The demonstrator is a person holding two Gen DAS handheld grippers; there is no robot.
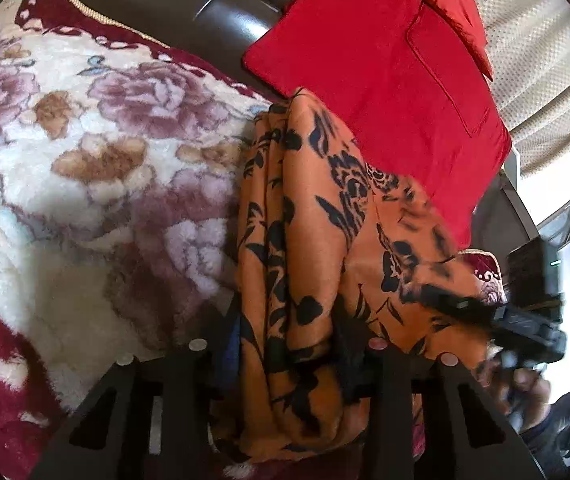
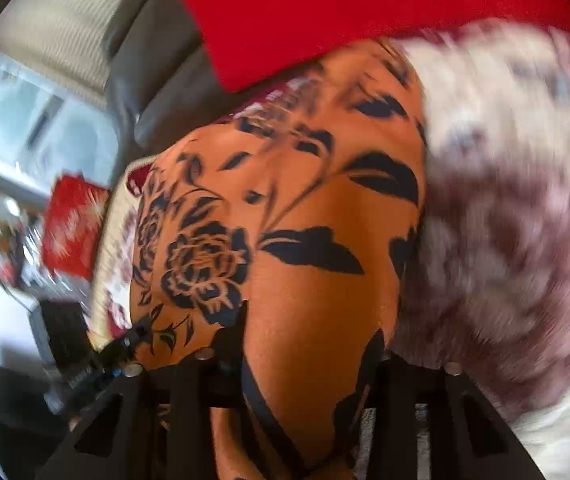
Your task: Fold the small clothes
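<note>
I see an orange cloth (image 1: 317, 240) with black flowers on it; it looks thin, soft and smooth, with folds. Under it lies a blanket (image 1: 85, 160) that looks thick and fuzzy, like fur. At the far side a red cushion (image 1: 385, 80) has flat, matt cloth. Behind it the dark couch back (image 1: 189, 4) looks smooth and shiny, like leather. My gripper fingers (image 1: 221, 340) look like hard, black, matt plastic.
</note>
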